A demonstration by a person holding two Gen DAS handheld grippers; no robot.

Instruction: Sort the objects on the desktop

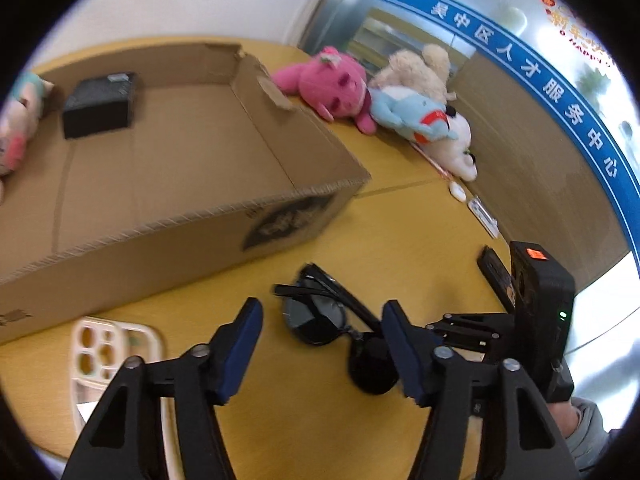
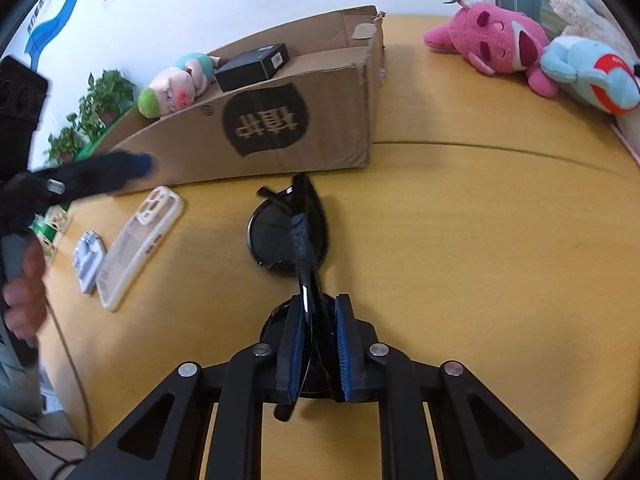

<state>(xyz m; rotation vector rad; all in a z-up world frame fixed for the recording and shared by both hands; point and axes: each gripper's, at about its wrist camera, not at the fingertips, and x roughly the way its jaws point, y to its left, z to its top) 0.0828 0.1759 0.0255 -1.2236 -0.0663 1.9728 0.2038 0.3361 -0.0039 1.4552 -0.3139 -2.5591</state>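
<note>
Black sunglasses [image 2: 280, 236] lie folded on the yellow table in front of a cardboard box [image 2: 320, 120]. My right gripper [image 2: 318, 308] is shut on the near end of the frame, with its blue pads pressing both sides. In the left wrist view the sunglasses [image 1: 316, 312] lie just ahead of my left gripper [image 1: 322, 316]. It is open, with its pads clear of the frame. The right gripper's black body [image 1: 540, 300] stands close on the right. A blurred fingertip [image 2: 136, 164] of the left gripper shows in the right wrist view.
The box holds a black carton [image 1: 100, 104] and a pig plush [image 2: 176, 84]. A clear phone case [image 2: 140, 240] and a small grey item [image 2: 88, 260] lie left of the glasses. Pink [image 1: 332, 84] and blue [image 1: 408, 114] plush toys sit at the table's far edge. A dark flat object [image 1: 494, 276] lies near the right gripper.
</note>
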